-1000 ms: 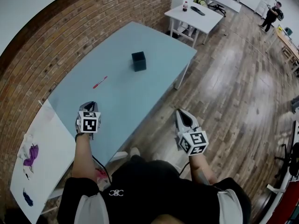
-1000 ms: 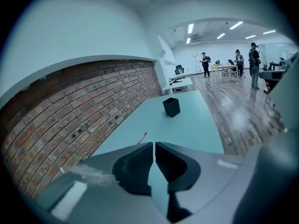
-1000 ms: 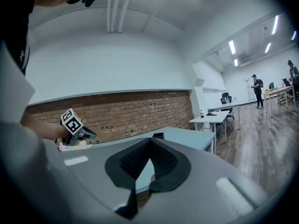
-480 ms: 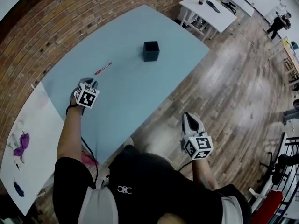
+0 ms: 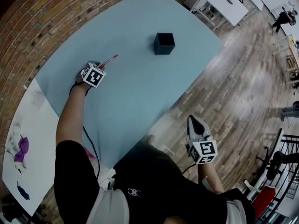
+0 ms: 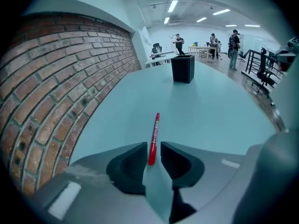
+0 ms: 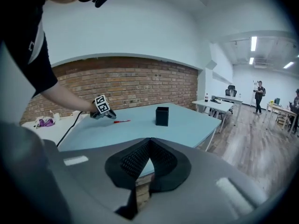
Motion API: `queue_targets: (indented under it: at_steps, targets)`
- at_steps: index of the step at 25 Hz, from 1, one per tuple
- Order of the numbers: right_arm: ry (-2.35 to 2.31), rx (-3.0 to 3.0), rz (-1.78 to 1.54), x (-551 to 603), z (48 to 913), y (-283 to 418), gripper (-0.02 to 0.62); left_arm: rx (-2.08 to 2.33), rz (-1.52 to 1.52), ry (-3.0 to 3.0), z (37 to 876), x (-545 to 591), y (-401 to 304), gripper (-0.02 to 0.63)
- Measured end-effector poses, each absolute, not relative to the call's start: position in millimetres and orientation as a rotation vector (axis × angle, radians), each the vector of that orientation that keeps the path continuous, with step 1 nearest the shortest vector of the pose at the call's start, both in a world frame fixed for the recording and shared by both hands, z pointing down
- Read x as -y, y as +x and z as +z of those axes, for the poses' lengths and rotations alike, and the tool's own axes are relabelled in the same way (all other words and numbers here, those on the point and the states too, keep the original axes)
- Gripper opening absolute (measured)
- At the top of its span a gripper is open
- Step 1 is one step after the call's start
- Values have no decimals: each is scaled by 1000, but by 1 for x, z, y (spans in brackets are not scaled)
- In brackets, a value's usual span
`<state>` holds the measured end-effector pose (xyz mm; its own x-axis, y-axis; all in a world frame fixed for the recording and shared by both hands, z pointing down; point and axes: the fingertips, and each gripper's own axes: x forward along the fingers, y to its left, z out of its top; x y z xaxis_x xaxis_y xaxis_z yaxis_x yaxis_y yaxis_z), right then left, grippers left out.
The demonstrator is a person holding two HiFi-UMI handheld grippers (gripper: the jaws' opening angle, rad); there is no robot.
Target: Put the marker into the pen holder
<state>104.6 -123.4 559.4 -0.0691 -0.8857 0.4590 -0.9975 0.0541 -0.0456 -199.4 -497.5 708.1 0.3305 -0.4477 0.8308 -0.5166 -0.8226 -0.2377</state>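
A red marker [image 6: 154, 133] lies flat on the light blue table [image 5: 140, 92], pointing toward the black square pen holder [image 6: 182, 68] standing farther along. My left gripper [image 6: 153, 157] is low over the table with its jaws opening. The marker's near end sits in the gap between them, and the pads do not press on it. In the head view that left gripper [image 5: 96, 66] is at the marker [image 5: 109, 60], well left of the pen holder [image 5: 164, 43]. My right gripper [image 7: 149, 143] is shut and empty, held off the table's near edge over the wooden floor [image 5: 192, 119].
A white table [image 5: 32, 139] with purple and blue scraps adjoins the blue table's left end. A brick wall [image 6: 51, 92] runs along its far side. More white tables [image 5: 219, 3] and several people stand farther down the room.
My left gripper has reached forward across the table from its near edge to the marker. The right gripper has stayed low beside the table.
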Motion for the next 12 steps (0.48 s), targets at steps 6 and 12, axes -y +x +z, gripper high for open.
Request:
queue_targets:
  at_steps: [6,12]
  targets:
    - [1871,1985,554,136,579,94,3,729,1672,2456,738,515,-202,115]
    - [1872,1945,568,140,589,97,3,574,1683,2435,743,509,-203,104]
